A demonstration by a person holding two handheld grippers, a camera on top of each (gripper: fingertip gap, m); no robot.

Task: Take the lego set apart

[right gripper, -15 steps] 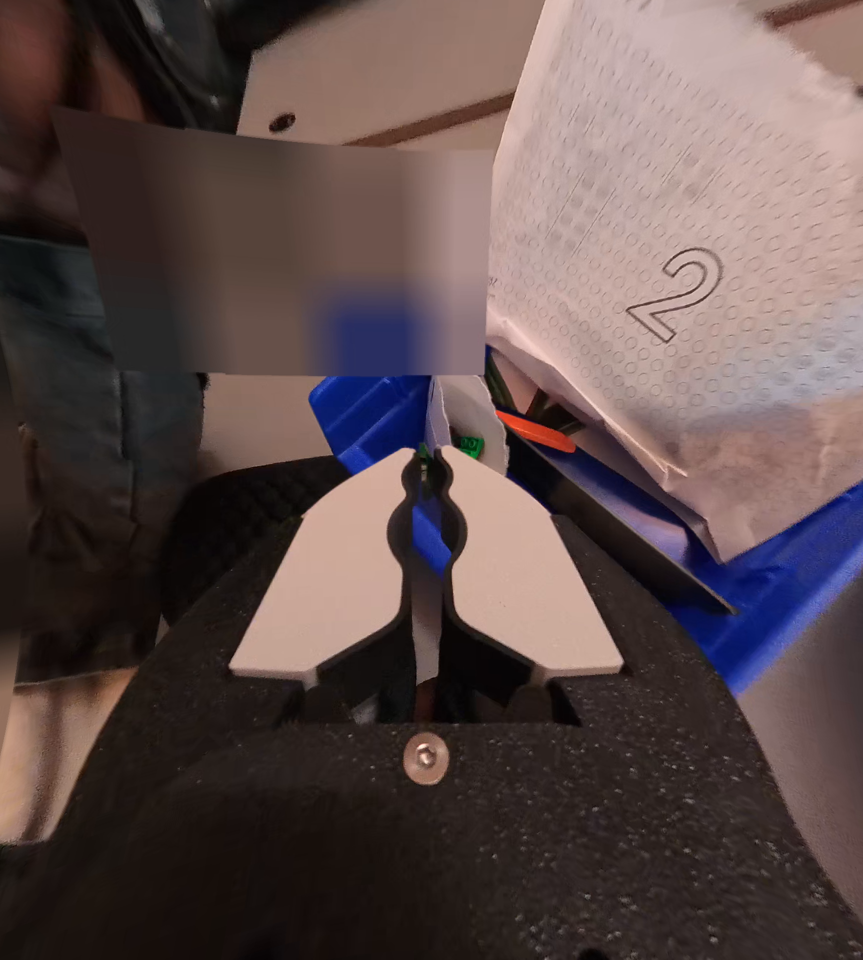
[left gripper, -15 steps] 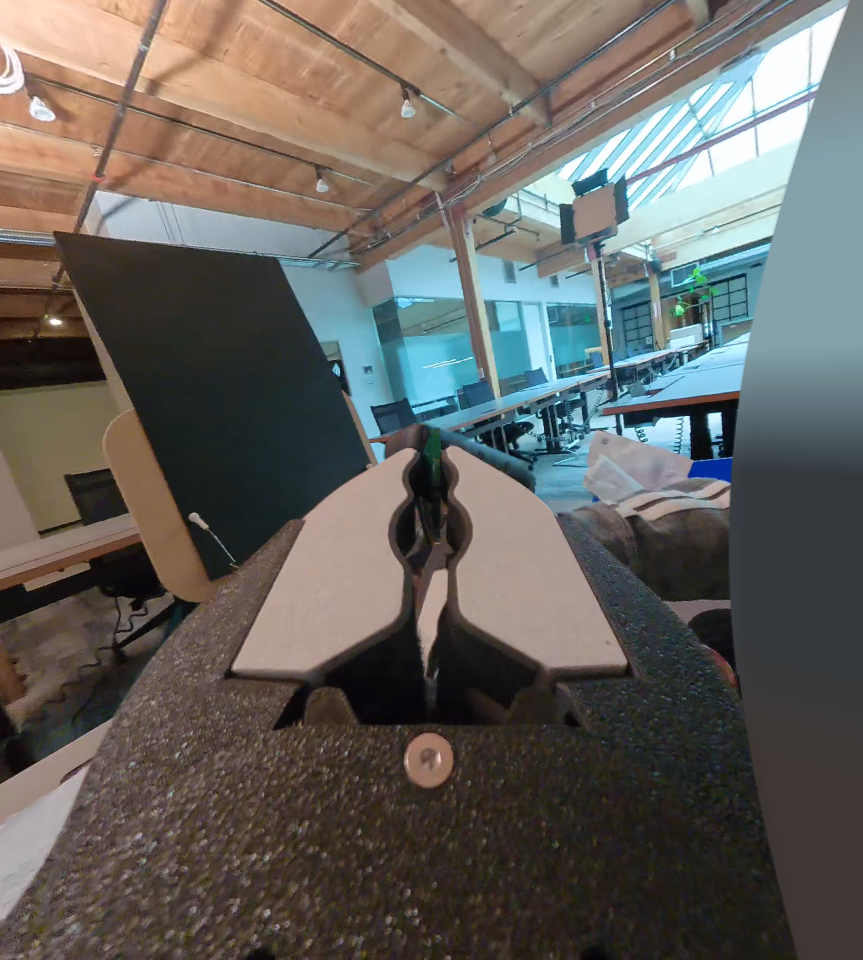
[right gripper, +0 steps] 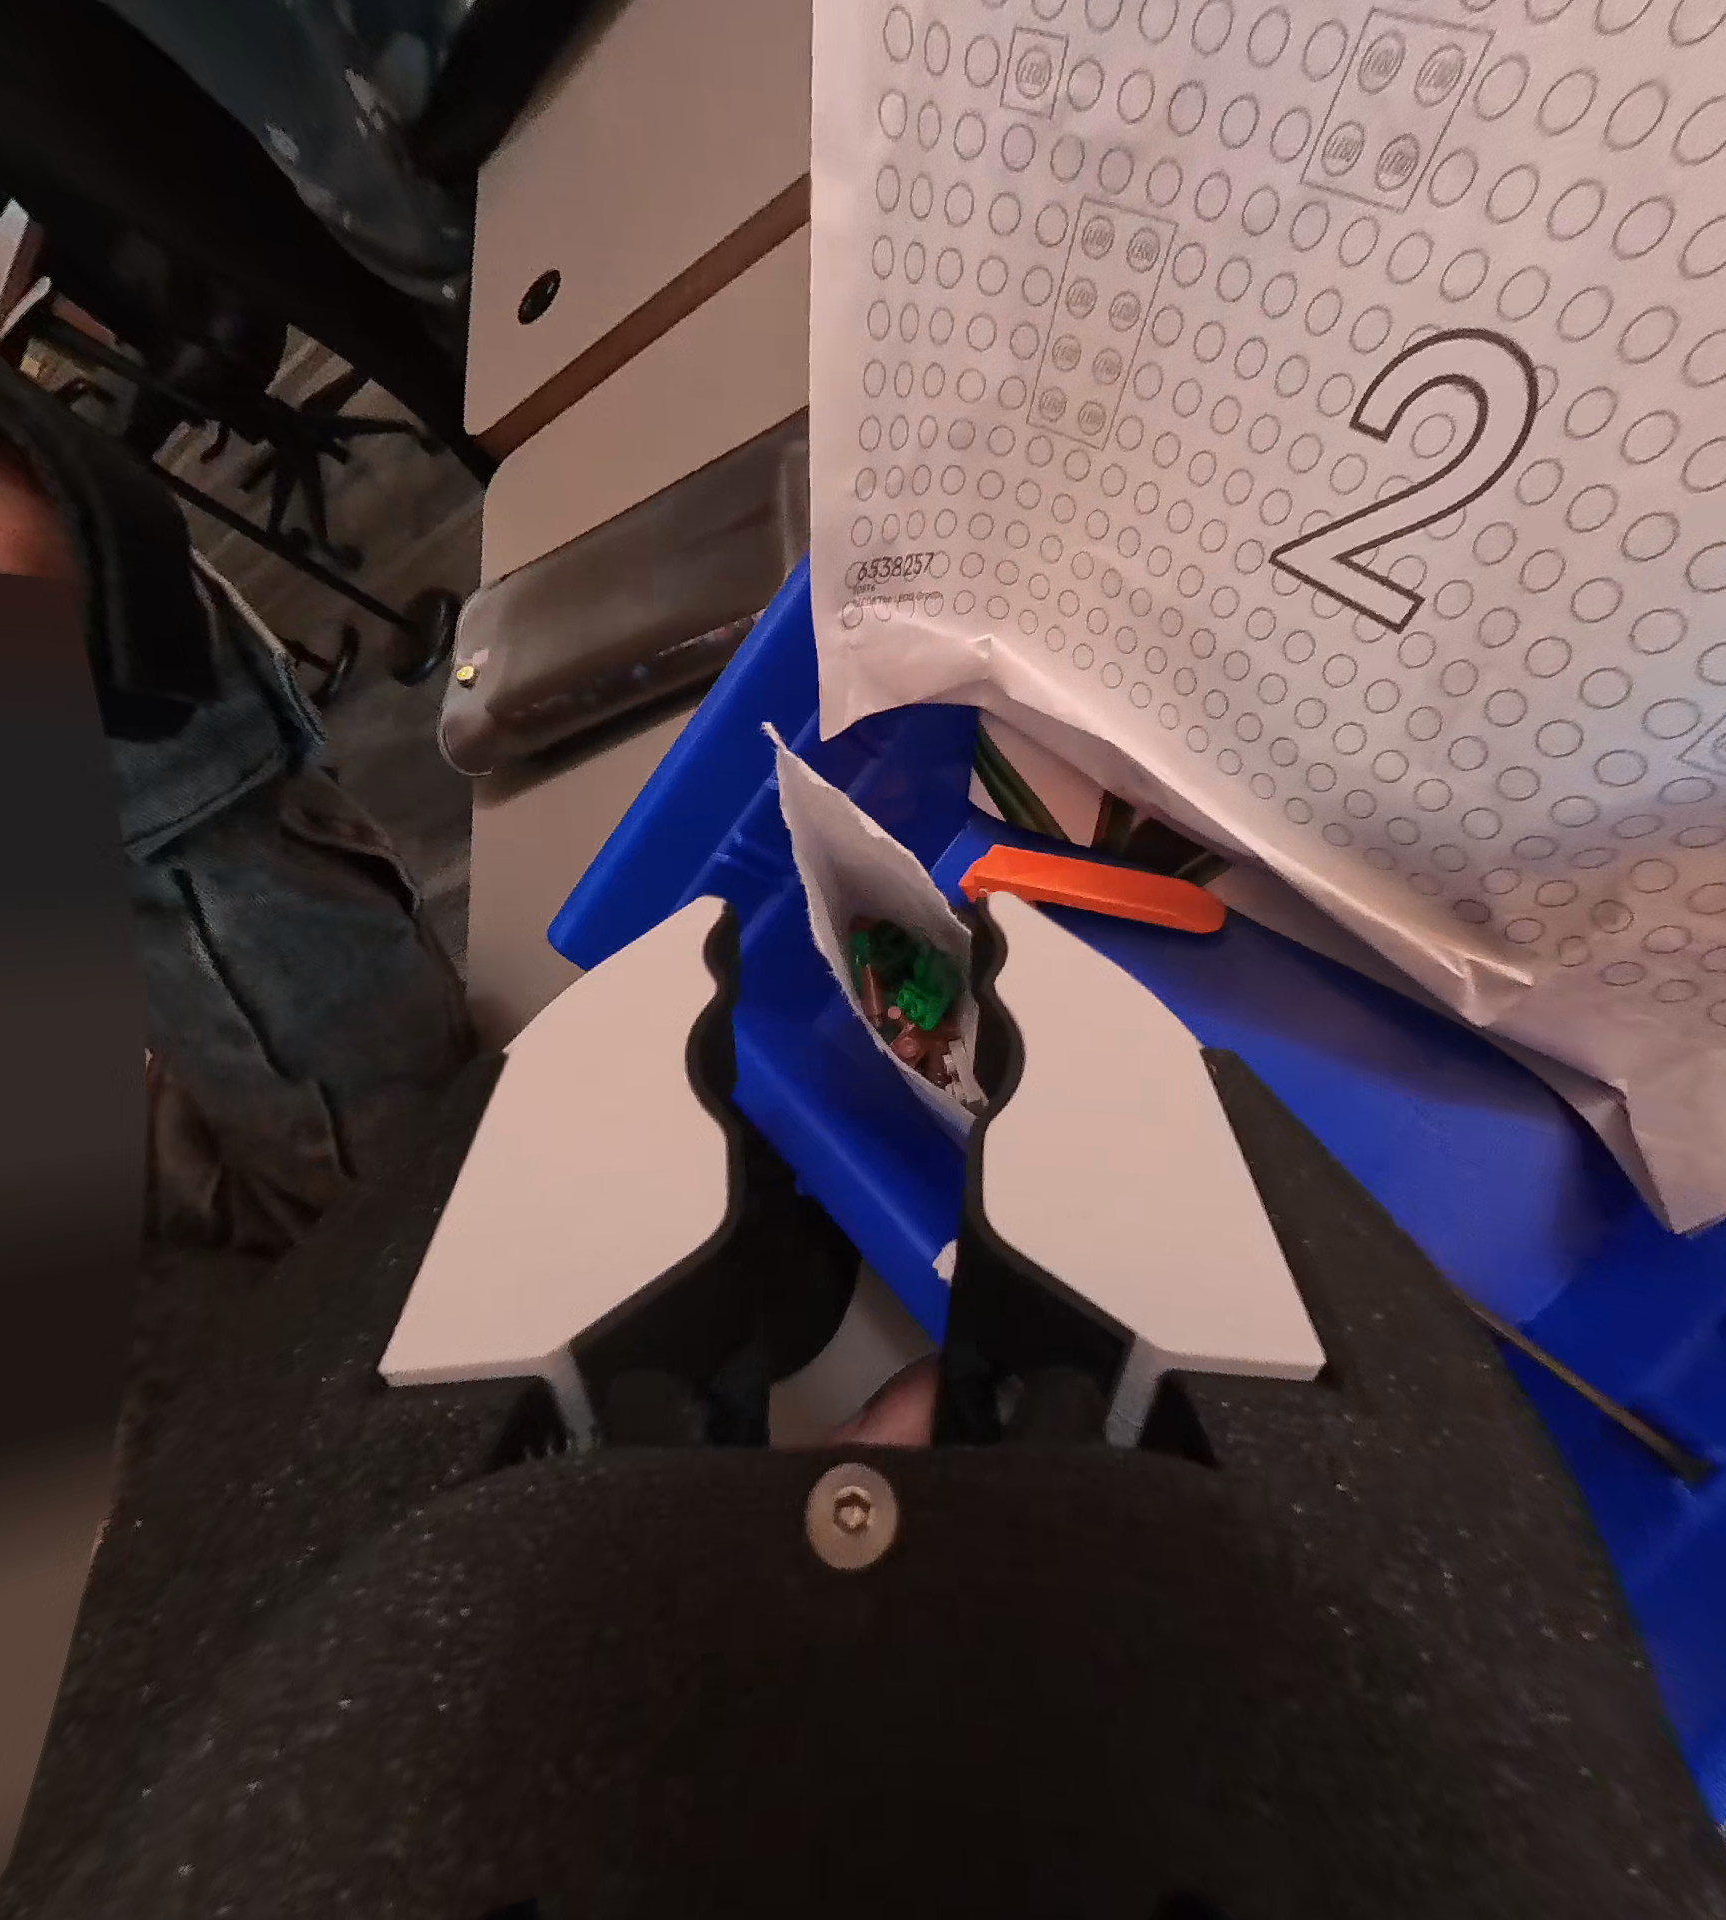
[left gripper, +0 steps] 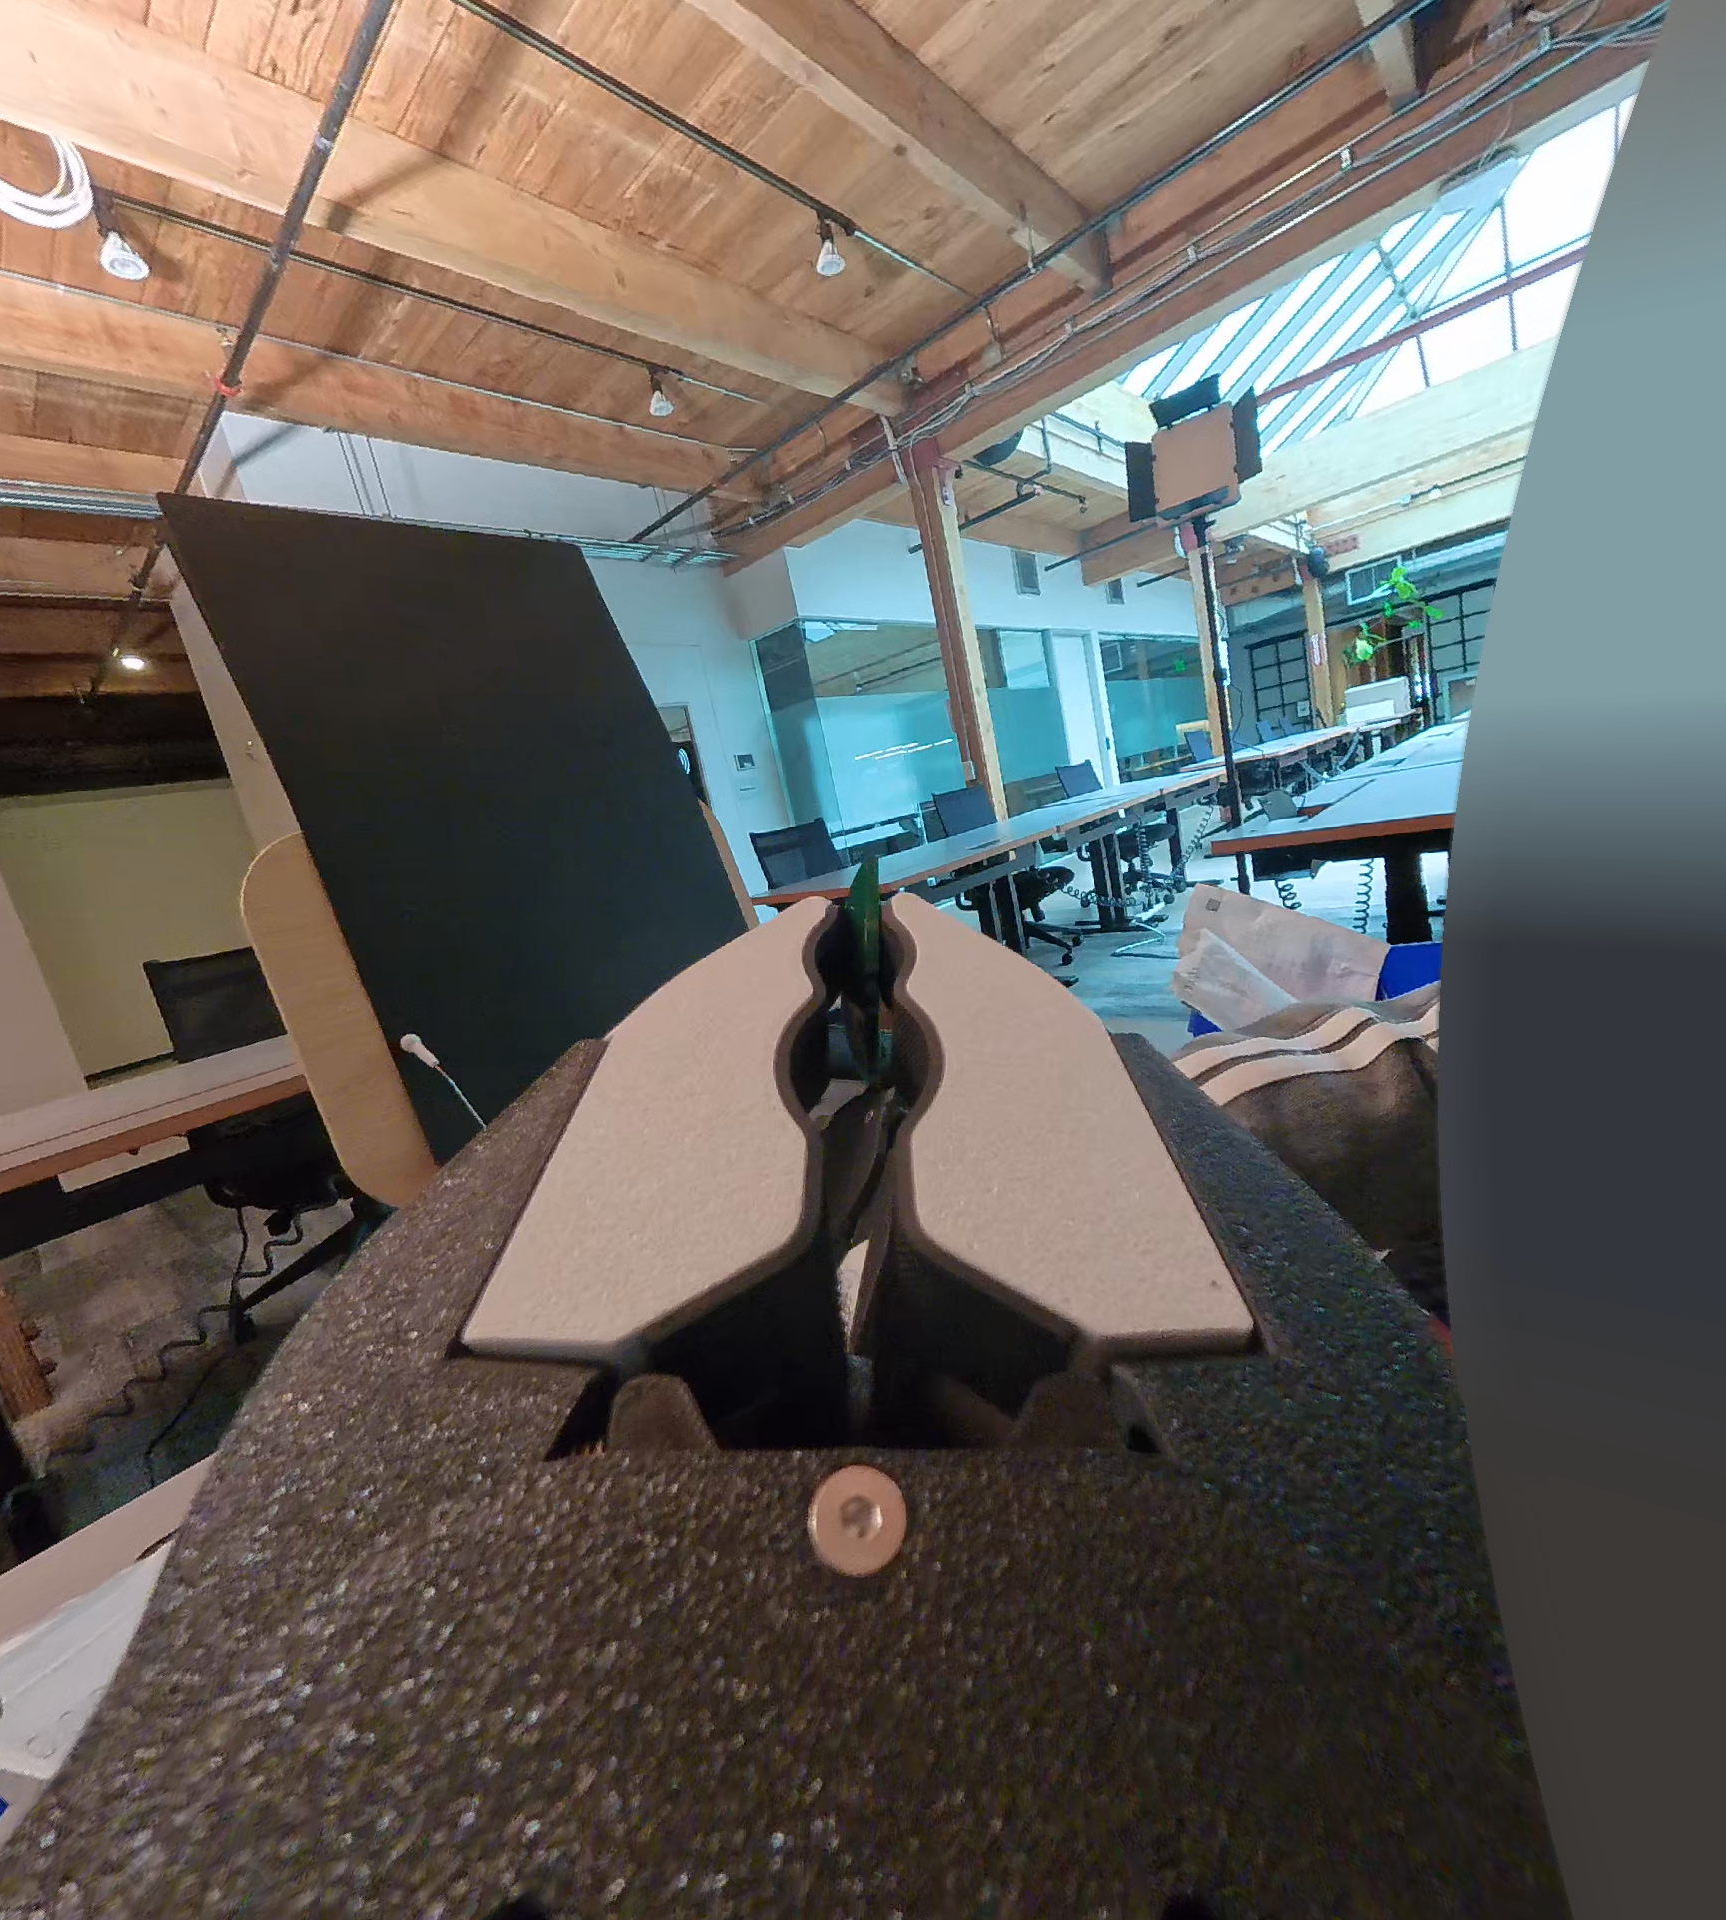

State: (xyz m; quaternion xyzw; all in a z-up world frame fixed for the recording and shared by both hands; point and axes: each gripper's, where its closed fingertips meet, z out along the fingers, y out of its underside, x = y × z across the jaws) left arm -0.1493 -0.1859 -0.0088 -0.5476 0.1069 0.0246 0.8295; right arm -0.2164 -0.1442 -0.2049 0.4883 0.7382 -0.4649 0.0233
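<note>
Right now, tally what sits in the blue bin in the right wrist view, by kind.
Large white paper bag printed with circles: 1
Small torn-open white paper bag holding green and brown bricks: 1
Flat orange plastic brick-separator tool: 1
Total in the blue plastic bin: 3

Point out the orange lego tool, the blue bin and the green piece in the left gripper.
orange lego tool (right gripper: pixel 1098 894): right wrist view, mid-handle.
blue bin (right gripper: pixel 1358 1122): right wrist view, bare rim.
green piece (left gripper: pixel 864 925): left wrist view, upper end.
</note>
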